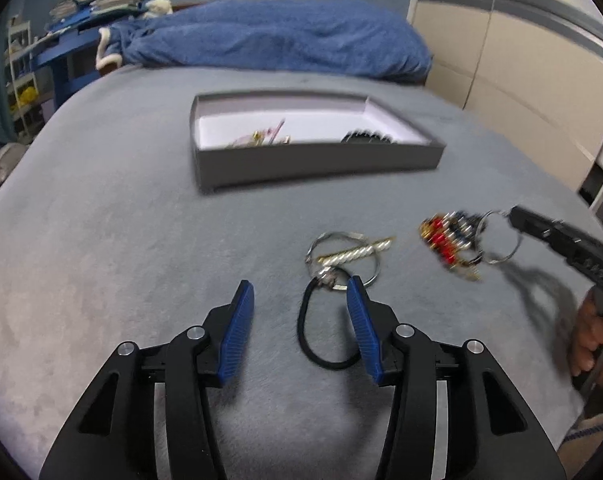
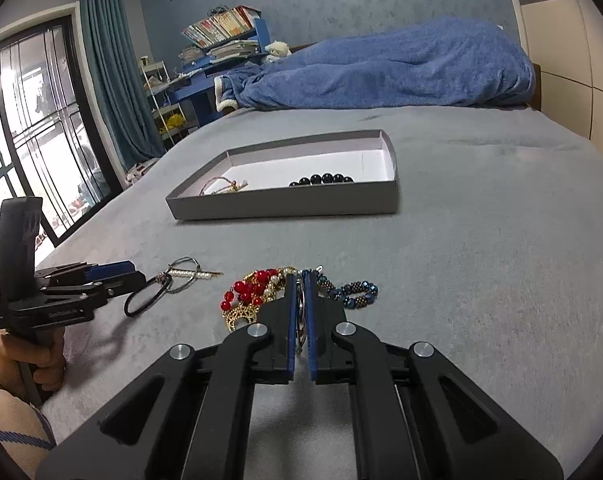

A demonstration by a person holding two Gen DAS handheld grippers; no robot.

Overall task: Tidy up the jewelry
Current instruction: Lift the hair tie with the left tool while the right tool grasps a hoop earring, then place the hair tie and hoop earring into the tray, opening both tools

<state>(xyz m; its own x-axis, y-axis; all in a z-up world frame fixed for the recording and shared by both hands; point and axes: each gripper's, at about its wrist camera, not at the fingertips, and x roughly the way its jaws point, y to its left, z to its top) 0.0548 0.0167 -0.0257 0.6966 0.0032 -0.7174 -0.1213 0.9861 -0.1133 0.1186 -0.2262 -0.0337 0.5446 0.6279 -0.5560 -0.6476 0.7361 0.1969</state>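
Grey bed [image 2: 481, 240] carries a tray [image 2: 285, 202]; left hand-held gripper [image 1: 301, 292] gapes empty over a hair tie [image 1: 321, 336]; right hand-held gripper [image 2: 300, 280] pinches a metal ring [image 1: 497, 240] beside beads [image 2: 249, 292].

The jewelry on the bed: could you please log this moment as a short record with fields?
surface: grey bedspread
tray: open grey box, white inside
in tray: black bead bracelet; a thin pinkish-gold piece
left gripper: open, jaws apart over a black hair tie
beside the tie: pearl hair clip across a silver ring
right gripper: shut on a silver hoop
at its tips: red bead cluster; blue bead bracelet
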